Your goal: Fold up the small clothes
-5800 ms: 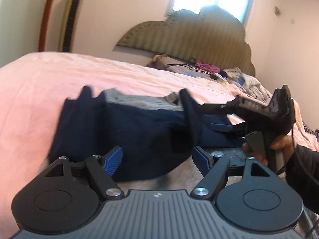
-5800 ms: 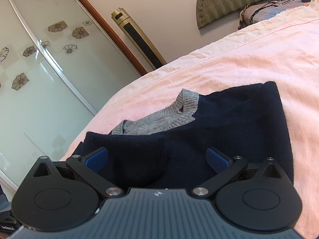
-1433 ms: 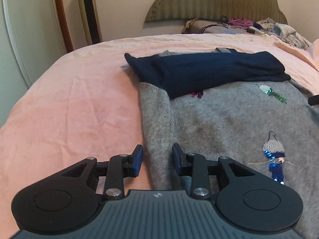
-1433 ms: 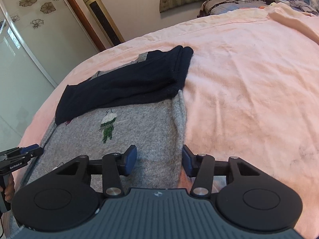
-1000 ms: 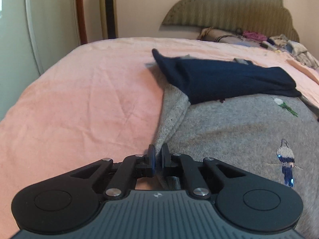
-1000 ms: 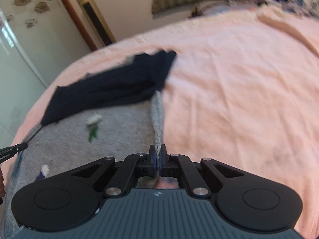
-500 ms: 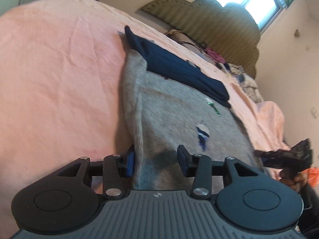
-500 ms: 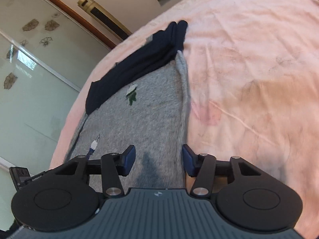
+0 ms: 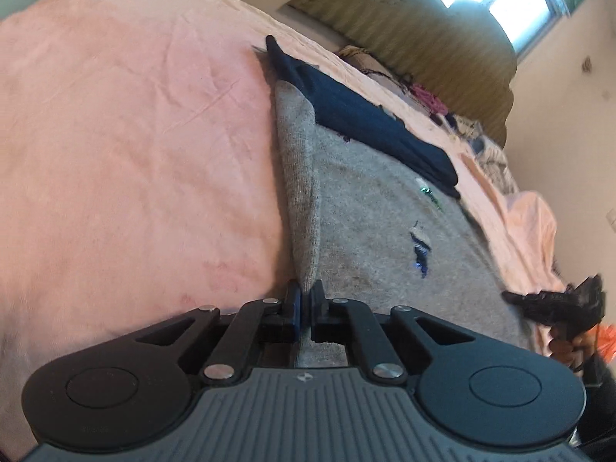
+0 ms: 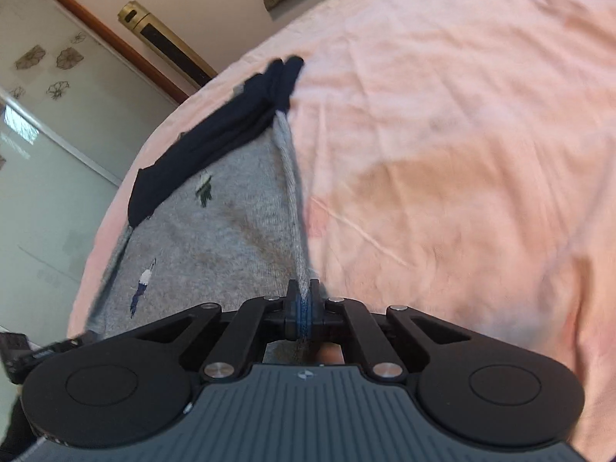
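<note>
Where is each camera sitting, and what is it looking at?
Left wrist view: sits on the left gripper, looking along the sweater's left edge toward the headboard; that gripper pinches the edge, and the right gripper in a hand shows far right.
Right wrist view: sits on the right gripper, looking along the sweater's other edge toward the glass door; that gripper pinches it.
Both show the grey sweater, its navy sleeves and the pink bed.

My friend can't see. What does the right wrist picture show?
The right gripper has its jaws shut on the edge of a grey sweater, which lies on a pink bedspread. Dark navy sleeves are folded across its far end, and small bird decorations dot the front.
</note>
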Demonstrator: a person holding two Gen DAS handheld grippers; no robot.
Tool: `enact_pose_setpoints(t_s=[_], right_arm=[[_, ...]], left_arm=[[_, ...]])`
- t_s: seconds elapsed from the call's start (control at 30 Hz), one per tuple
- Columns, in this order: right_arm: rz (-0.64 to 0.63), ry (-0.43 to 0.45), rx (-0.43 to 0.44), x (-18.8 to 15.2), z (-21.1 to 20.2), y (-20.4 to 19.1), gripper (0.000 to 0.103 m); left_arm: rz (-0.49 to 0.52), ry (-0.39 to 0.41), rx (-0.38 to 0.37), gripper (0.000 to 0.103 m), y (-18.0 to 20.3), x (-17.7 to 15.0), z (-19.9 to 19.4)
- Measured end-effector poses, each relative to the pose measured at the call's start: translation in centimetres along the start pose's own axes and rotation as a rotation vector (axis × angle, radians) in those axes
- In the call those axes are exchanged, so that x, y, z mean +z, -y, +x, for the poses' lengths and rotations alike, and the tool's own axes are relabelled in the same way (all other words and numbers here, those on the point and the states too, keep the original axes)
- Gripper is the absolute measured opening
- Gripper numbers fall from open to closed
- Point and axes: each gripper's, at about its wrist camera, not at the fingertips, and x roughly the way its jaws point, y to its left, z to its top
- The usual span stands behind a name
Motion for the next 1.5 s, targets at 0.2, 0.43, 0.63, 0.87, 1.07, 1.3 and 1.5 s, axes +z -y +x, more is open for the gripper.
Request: enact_pose_setpoints(t_s=[0.2,0.43,0.63,0.87,1.07,1.3,1.5], right_arm=[[0.090,-0.026,0.102,-1.7,-2.6,0.4,0.056],[0.131,-0.155,0.175,-6.0,-4.0,0.2,0.052],[0.111,-0.218,0.242,-7.8,-3.4,-1.1,0.050],[0.014,-0.256,0.203,-8.5,-3.3,-1.8,0.011],[-0.120,-0.178,0.106,-6.2,-8.5,-2.2,0.010],[-0.001,-0.198,0.108,-7.2,-7.8,1.5,0.017],[-0.058,-0.197,0.113,-6.8,-8.1,-0.8,0.061]], left_arm=[[-0.054,-0.050,-0.120,0.033,-0.2,-1.9,-1.4],[-0.038,-0.023,-0.179,0.069,2.3,-4.3,-1.3],[-0.051,-0.077,-0.194,0.067,2.6,-4.4,-1.4],[-0.093,-0.078,-0.122,0.006,2.6,-5.7,-1.4],[-0.040,-0.113,-0.116,0.006,3.0,-5.7,-2.0],[-0.080,-0.150,-0.165,0.012,2.2,-6.5,-2.3],[-0.124,-0.184,-0.220,0.029,3.2,-9.3,-3.2]])
